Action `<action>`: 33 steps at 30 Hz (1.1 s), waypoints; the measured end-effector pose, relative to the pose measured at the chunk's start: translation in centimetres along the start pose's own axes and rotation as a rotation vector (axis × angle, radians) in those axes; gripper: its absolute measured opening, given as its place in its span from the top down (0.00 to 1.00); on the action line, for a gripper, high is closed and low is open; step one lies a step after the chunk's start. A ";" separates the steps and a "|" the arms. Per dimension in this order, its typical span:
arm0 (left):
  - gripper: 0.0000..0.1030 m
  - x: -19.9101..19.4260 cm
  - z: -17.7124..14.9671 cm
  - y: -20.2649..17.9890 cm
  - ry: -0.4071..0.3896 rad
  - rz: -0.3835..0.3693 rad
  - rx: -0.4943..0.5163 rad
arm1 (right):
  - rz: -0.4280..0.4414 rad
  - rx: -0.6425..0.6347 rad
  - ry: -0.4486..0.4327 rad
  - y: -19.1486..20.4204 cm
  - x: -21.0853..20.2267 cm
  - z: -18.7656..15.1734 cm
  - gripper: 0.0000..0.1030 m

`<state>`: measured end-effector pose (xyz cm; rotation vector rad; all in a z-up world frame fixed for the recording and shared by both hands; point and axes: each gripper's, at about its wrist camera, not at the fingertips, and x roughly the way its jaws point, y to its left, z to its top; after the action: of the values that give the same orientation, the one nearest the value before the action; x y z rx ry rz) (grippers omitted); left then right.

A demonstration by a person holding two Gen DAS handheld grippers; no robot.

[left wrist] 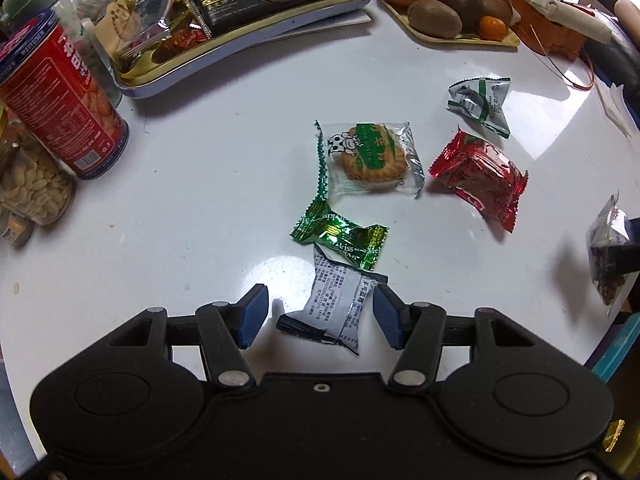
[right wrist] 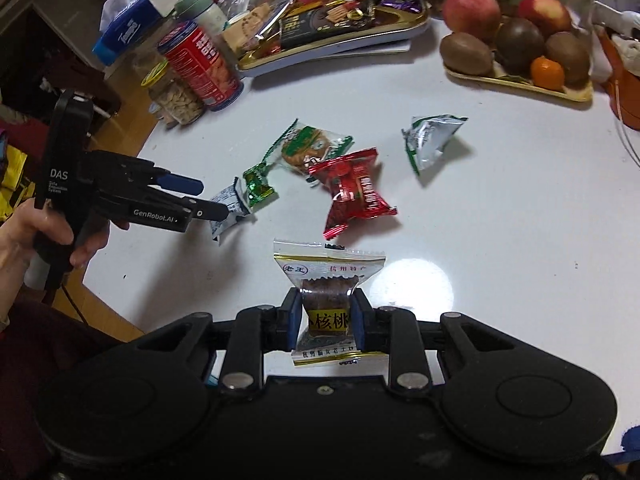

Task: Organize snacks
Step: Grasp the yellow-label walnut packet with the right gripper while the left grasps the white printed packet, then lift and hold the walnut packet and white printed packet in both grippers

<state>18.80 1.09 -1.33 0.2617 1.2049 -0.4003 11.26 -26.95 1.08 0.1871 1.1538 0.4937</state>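
My left gripper [left wrist: 320,316] stands open low over the white table [left wrist: 192,208], its blue pads either side of a white-and-grey printed packet [left wrist: 334,312]; the left pad is clear of it. The right wrist view shows that left gripper [right wrist: 210,199] in a hand, tips at the same packet [right wrist: 228,202]. My right gripper [right wrist: 326,316] is shut on a clear walnut snack packet [right wrist: 326,300] with a yellow label, lifted off the table. Loose on the table lie a green candy [left wrist: 340,236], a cookie packet [left wrist: 372,156], a red packet [left wrist: 480,176] and a silver-green packet [left wrist: 480,104].
A gold-rimmed tray [left wrist: 240,60] heaped with snacks sits at the back. A fruit tray [left wrist: 460,40] with apples and kiwis is back right. A red tin [left wrist: 60,100] and a nut jar [left wrist: 32,192] stand at the left edge.
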 end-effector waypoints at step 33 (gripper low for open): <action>0.62 1.6 0.3 -0.9 0.028 0.107 0.008 | -0.006 0.078 -0.015 -1.0 1.9 0.5 0.73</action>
<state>19.15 -0.15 -2.69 0.3376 1.2112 -0.3091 12.59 -26.88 -0.63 0.2547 1.1595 0.4416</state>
